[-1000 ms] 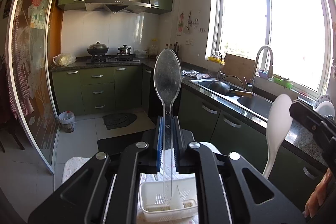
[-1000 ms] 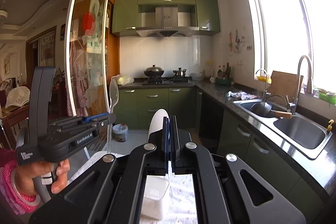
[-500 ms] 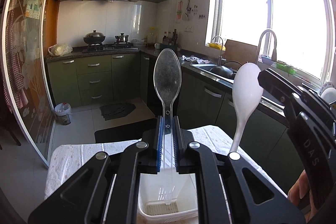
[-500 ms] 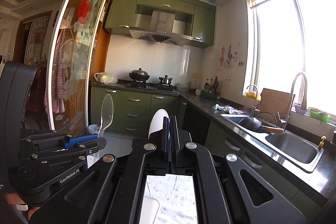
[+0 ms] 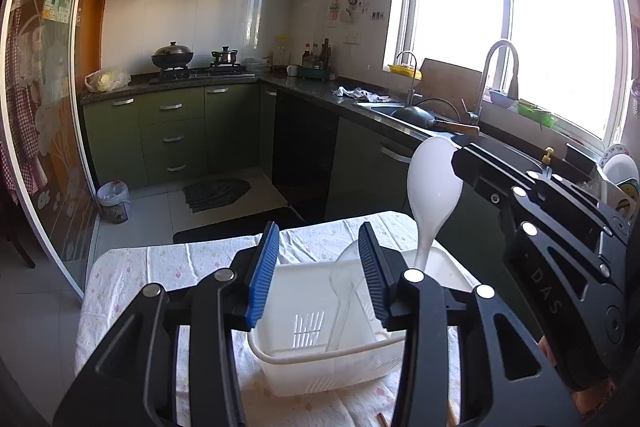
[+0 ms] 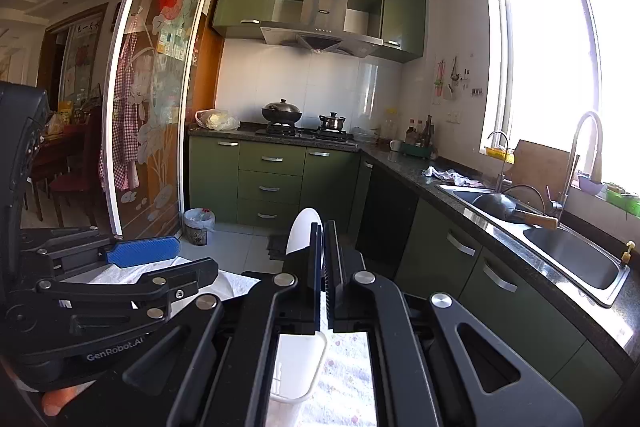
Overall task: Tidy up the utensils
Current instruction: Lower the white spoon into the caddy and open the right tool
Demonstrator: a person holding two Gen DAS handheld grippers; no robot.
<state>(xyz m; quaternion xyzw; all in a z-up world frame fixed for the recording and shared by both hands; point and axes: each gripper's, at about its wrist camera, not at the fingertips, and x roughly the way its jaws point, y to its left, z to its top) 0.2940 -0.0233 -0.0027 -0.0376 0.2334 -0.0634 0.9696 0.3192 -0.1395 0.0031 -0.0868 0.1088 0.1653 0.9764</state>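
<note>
1. The left gripper (image 5: 316, 269) stands wide open with nothing between its blue pads, directly above a white basket (image 5: 280, 359) that sits on the cloth-covered desk (image 5: 160, 267).
2. A clear plastic spoon (image 5: 344, 291) lies inside the basket, bowl up and leaning against the far wall, free of any grip.
3. The right gripper (image 6: 323, 267) is closed tight on the handle of a white spoon (image 5: 434, 183). In the left wrist view that spoon stands nearly upright, its bowl high and its handle end reaching down to the basket's far right rim.
4. In the right wrist view only the top of the white bowl (image 6: 302, 229) shows above the closed jaws, and a corner of the basket (image 6: 296, 367) shows below them.
5. By my reading, the clear spoon is stowed and the white one is about to be let go into the same basket.
6. Risks from here:
   - The handle tip looks to be at or just over the rim, not clearly inside. If released there, the spoon could tip outward onto the desk or the floor.
   - The bowl is heavy and high, so a release from this height may topple it, knock the clear spoon, or shift the light basket.
   - The two grippers are near each other above the basket. If either swings sideways they could collide.
   - The cloth may let the basket slide if the spoon pushes against its wall.
</note>
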